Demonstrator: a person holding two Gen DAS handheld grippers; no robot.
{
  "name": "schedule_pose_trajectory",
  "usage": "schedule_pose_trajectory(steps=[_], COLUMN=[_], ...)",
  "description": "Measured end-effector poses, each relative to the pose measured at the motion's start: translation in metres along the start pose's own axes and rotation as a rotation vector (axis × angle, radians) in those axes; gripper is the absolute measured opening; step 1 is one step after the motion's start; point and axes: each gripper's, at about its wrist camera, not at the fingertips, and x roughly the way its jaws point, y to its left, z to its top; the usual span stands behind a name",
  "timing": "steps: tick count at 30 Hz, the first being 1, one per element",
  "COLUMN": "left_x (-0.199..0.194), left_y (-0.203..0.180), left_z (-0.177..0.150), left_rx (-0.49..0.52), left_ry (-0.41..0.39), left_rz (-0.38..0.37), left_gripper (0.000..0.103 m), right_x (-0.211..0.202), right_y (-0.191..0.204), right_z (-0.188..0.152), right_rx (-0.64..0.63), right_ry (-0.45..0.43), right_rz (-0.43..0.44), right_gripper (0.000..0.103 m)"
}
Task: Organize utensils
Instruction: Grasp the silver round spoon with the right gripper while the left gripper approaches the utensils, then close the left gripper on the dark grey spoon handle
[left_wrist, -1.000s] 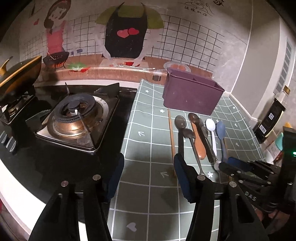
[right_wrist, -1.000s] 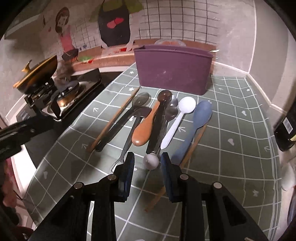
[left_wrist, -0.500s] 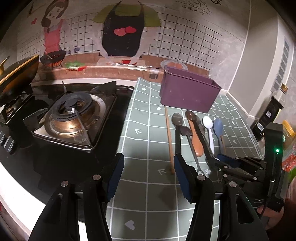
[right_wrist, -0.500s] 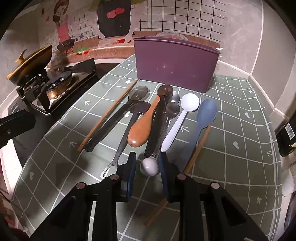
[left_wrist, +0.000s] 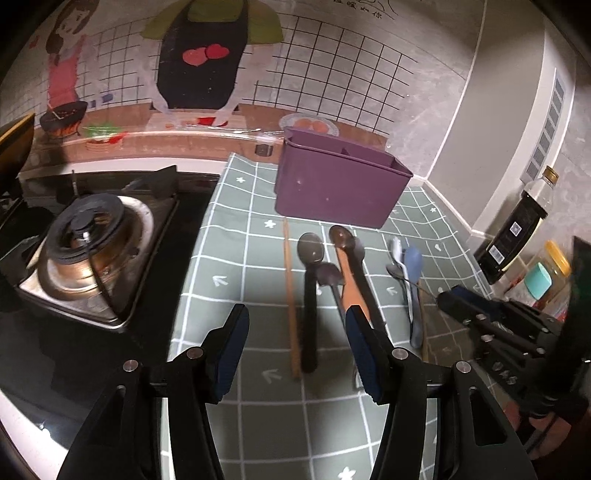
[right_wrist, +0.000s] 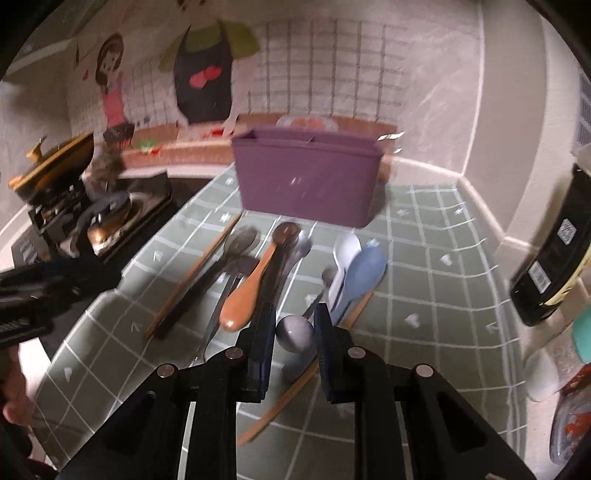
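Note:
My right gripper (right_wrist: 294, 332) is shut on the round grey end of a metal spoon (right_wrist: 294, 333) and holds it lifted above the green checked mat (right_wrist: 424, 295); its bowl (left_wrist: 396, 270) points toward the purple utensil box (right_wrist: 306, 181). Several utensils lie in a row on the mat: a wooden spoon (right_wrist: 251, 291), a white spoon (right_wrist: 345, 251), a blue spoon (right_wrist: 364, 273), dark spoons (left_wrist: 310, 288) and a chopstick (left_wrist: 290, 291). My left gripper (left_wrist: 295, 347) is open and empty, low over the near ends of the chopstick and dark spoons. The right gripper also shows in the left wrist view (left_wrist: 461, 301).
A gas stove (left_wrist: 88, 243) sits left of the mat. A gold pot (right_wrist: 55, 166) stands on the far burner. A dark bottle (left_wrist: 517, 229) and jars (left_wrist: 546, 277) stand at the right edge. The purple box (left_wrist: 340, 184) stands by the back wall.
My right gripper has closed on the metal spoon's handle end and lifted it, dragging it to the right. My left gripper has moved forward over the utensils.

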Motion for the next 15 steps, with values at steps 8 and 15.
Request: schedule_pose_trajectory(steps=[8, 15], left_x=[0.021, 0.048], left_y=[-0.015, -0.015], left_z=[0.011, 0.035], left_rx=[0.023, 0.013], left_ry=[0.029, 0.030], left_rz=[-0.051, -0.065], left_gripper=[0.053, 0.051], right_x=[-0.028, -0.050], right_y=[-0.023, -0.042], right_z=[0.029, 0.065], right_rx=[0.045, 0.107], right_ry=[-0.087, -0.146], right_rz=[0.014, 0.082], right_gripper=[0.020, 0.020])
